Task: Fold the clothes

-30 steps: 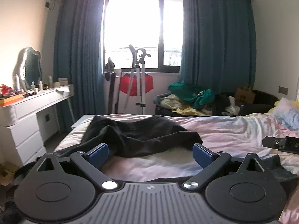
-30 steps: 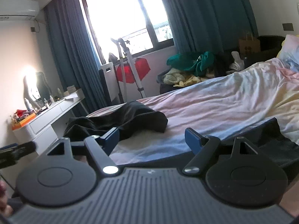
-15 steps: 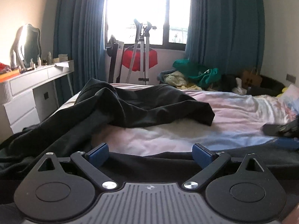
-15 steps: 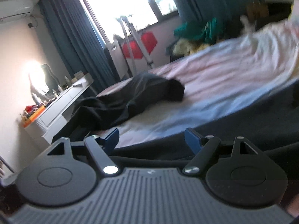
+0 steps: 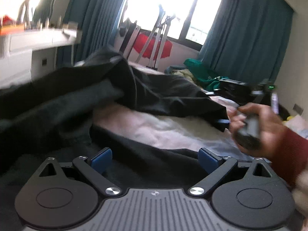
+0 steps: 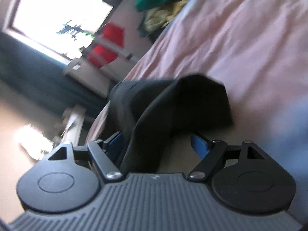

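A black garment (image 5: 154, 88) lies crumpled across the pink bed sheet (image 5: 154, 127). One dark fold runs just in front of my left gripper (image 5: 155, 158), which is open with its blue pads wide apart over the cloth. At the right, a hand (image 5: 265, 119) in a red sleeve holds my right gripper (image 5: 223, 121) at the garment's far corner. In the right wrist view, tilted and blurred, the garment (image 6: 182, 100) bulges ahead. A strip of it passes between the fingers of the right gripper (image 6: 156, 144), close to the left pad. Those fingers stand open.
A white dresser (image 5: 38, 44) stands left of the bed. A red and silver stand (image 5: 154, 44) is under the window between blue curtains. A pile of green and yellow clothes (image 5: 200, 73) lies beyond the bed's far edge. A pillow (image 5: 296, 123) shows at the right.
Both grippers have dropped lower and closer to the black garment. The right one rolled sideways and reached the garment's corner, so cloth now lies between its fingers. Both stayed open.
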A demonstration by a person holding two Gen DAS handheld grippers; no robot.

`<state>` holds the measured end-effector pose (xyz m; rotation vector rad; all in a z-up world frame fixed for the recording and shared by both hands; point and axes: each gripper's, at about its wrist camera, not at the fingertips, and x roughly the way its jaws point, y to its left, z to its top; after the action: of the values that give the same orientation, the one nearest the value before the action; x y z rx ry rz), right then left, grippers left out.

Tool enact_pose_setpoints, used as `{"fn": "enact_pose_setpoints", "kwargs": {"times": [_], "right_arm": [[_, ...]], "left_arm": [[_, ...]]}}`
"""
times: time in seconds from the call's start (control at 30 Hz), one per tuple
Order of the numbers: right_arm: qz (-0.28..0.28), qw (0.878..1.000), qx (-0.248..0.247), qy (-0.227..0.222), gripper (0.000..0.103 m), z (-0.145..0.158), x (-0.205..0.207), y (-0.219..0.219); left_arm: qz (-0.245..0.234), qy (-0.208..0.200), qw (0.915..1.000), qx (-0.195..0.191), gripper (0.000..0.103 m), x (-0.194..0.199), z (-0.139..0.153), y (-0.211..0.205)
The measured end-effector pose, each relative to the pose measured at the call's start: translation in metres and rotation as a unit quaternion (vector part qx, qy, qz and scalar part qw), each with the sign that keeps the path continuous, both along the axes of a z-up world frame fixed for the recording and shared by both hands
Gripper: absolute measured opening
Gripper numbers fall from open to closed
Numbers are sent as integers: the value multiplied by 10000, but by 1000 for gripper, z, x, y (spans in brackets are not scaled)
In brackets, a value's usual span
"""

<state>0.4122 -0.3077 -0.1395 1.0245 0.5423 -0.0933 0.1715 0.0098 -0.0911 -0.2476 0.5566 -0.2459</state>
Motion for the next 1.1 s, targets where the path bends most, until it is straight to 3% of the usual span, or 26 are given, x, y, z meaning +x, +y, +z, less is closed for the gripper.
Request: {"fn": "enact_pose_setpoints", "kwargs": {"times": [0.1, 0.13, 0.17, 0.23, 0.3, 0.43, 0.53, 0.6, 0.73, 0.9, 1.03, 1.1], "right_arm": [[-253, 9995, -74, -166, 72, -9, 36, -5], [-362, 9987, -354, -62, 56, -8, 46, -5], [-440, 9969, -640, 108, 31, -7, 54, -5], [-544, 9924, -993, 487, 11, -2, 64, -10], [-658, 9903, -1127, 486, 9, 13, 64, -17], [-806, 9801, -1811, -36, 8, 86, 48, -24], [-946, 9693, -2168, -675, 8, 139, 14, -42], [-909, 9612, -2494, -752, 8, 151, -12, -59], [-832, 9677, -2366, -236, 8, 103, -78, -105], [-887, 9854, -1388, 420, 8, 8, -136, -142], [-981, 9941, -450, 130, 7, -41, -163, -156], [-1092, 9940, -81, -9, 9, -52, -165, -164]], "left_arm": [[-105, 25, 9999, -124, 98, 12, -16, 1], [-150, -19, 9998, -114, 99, 13, -19, 0], [-194, -63, 9997, -105, 100, 15, -23, -1], [-291, -230, 9992, -125, 102, 15, -29, -5], [-349, -288, 9988, -199, 102, 15, -30, -6], [-484, -411, 9971, -418, 102, 12, -24, 1], [-514, -561, 9960, -461, 101, 6, -17, 3], [-565, -670, 9954, -388, 101, 1, -10, 0], [-688, -850, 9939, -170, 101, -14, 0, -8], [-785, -816, 9934, -206, 101, -27, 9, -13], [-821, -779, 9935, -156, 101, -34, 10, -16], [-798, -686, 9943, -158, 101, -31, 8, -18]]}}
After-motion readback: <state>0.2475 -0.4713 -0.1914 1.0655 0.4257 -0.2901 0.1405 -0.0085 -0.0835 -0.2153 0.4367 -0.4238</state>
